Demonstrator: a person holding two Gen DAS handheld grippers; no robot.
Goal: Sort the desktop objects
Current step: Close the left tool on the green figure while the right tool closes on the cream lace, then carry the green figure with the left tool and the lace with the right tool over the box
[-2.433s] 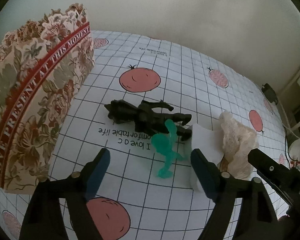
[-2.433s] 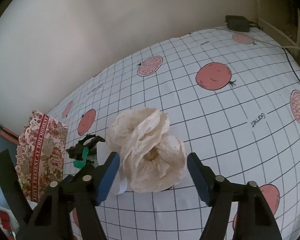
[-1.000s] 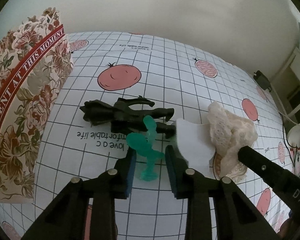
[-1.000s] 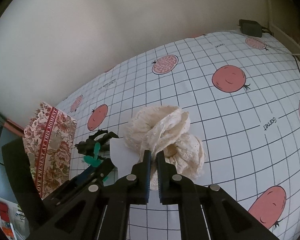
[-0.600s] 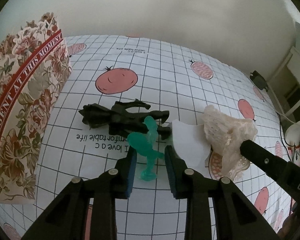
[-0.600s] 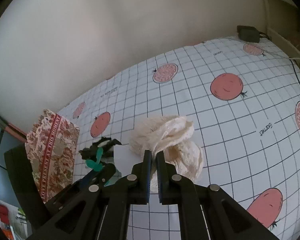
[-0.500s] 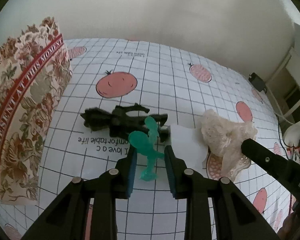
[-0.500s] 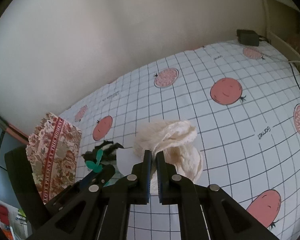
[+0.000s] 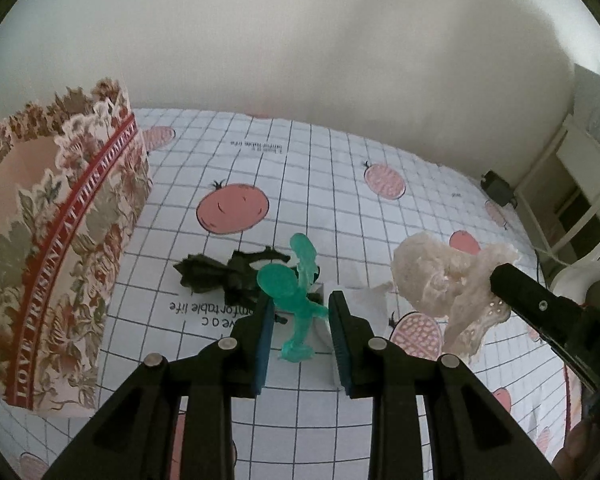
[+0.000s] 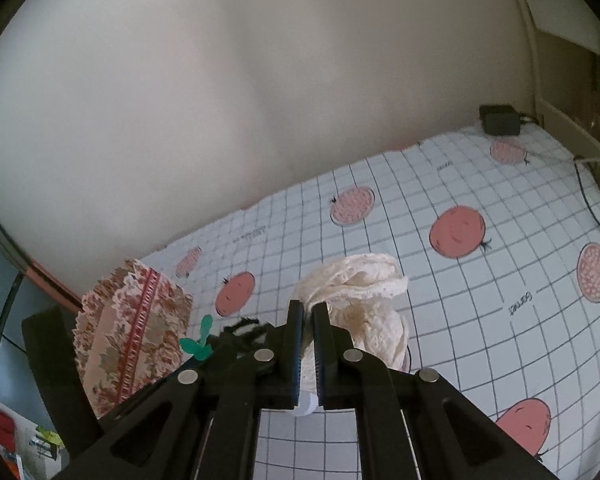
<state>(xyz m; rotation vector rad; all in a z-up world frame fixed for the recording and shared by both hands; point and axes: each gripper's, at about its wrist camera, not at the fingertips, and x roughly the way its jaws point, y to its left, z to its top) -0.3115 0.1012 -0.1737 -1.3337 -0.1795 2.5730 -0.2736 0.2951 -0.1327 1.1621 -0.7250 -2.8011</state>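
- Right now, in the left wrist view, I am pinching the green toy figure [image 9: 296, 300] between the blue pads of my left gripper [image 9: 300, 320], in the lower middle of the frame, with the jaws narrowed onto its body.
- Just behind the green figure, the dark toy figure [image 9: 216, 276] is lying on its side on the checked tablecloth [image 9: 340, 168], a little left of centre.
- At the left edge of that frame, the floral paper bag [image 9: 56, 248] is standing upright, well apart from the two figures.
- A white sheet of paper [image 9: 360, 300] is lying just to the right of my left gripper, partly behind its right finger.
- In the right wrist view, I am holding my right gripper [image 10: 308, 320] pressed almost together on a fold of the cream lace cloth [image 10: 364, 300], at the lower centre of the frame.
- The cloth is bunching up beyond the fingertips and hanging off them; in the left wrist view it is showing at the right, dangling above the tablecloth.
- A black adapter [image 10: 500, 119] is sitting at the far edge of the tablecloth, in the upper right of the right wrist view, against the wall [image 10: 260, 80].
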